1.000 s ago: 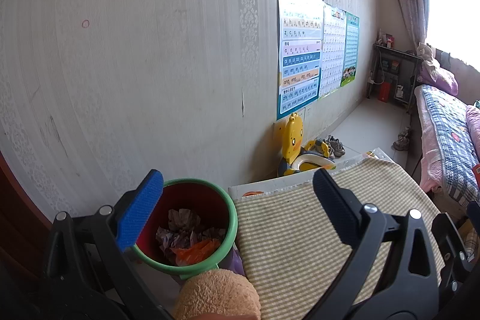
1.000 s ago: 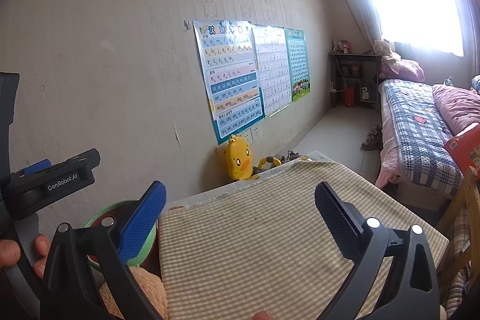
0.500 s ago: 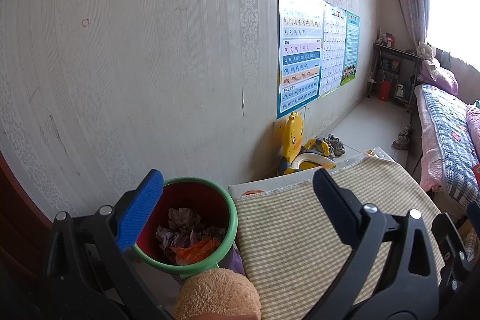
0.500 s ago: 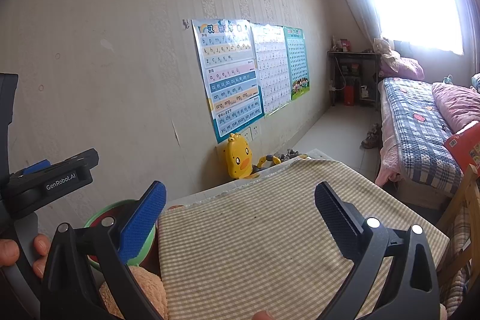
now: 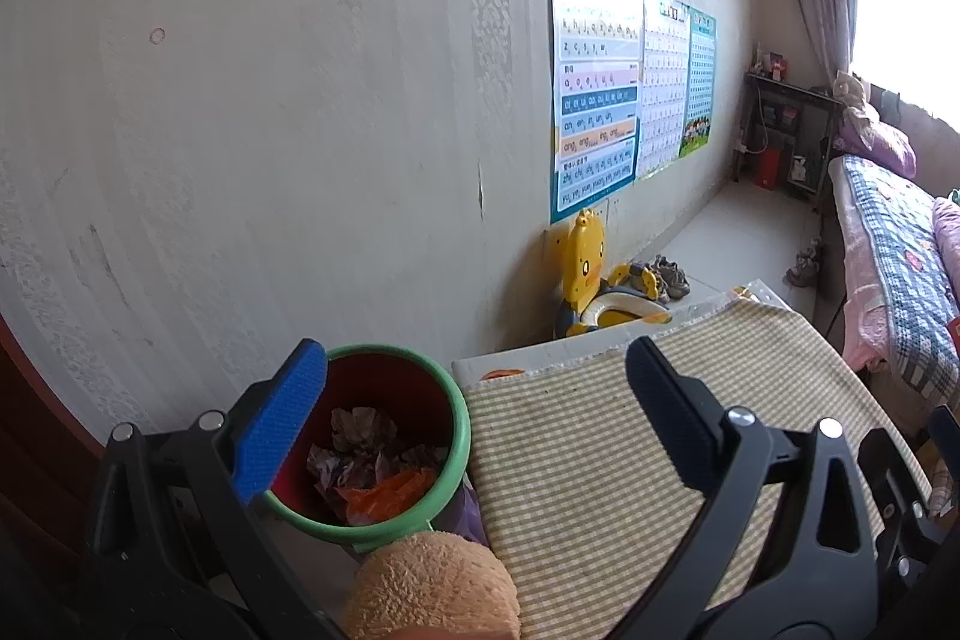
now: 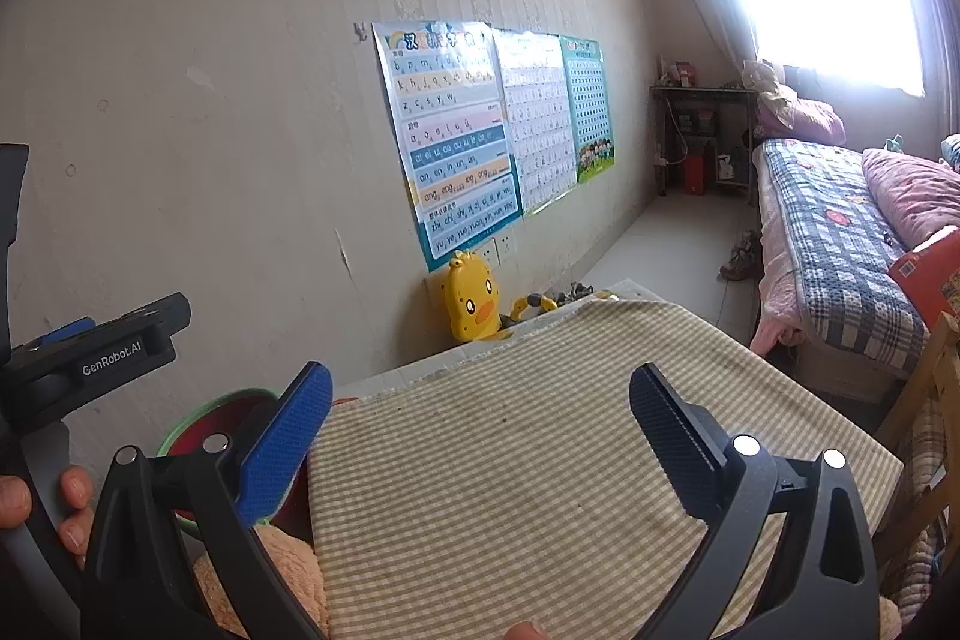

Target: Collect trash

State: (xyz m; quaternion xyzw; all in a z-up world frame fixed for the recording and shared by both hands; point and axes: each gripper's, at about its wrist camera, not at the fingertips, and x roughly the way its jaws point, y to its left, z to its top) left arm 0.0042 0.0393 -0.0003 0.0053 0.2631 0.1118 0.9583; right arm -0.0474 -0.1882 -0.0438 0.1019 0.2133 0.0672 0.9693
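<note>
A red bin with a green rim (image 5: 384, 436) stands left of the table against the wall; it also shows in the right wrist view (image 6: 210, 424). Crumpled paper and an orange wrapper (image 5: 378, 478) lie inside it. My left gripper (image 5: 474, 388) is open and empty, held above the bin's right rim and the table edge. My right gripper (image 6: 480, 412) is open and empty above the checked tablecloth (image 6: 510, 460). The left gripper's body (image 6: 90, 358) shows at the left of the right wrist view.
A tan plush toy (image 5: 432, 586) sits in front of the bin. A yellow duck potty (image 5: 594, 280) and shoes stand by the wall beyond the table. A bed (image 6: 840, 244) lies at the right, a wooden chair (image 6: 924, 430) by the table's right edge.
</note>
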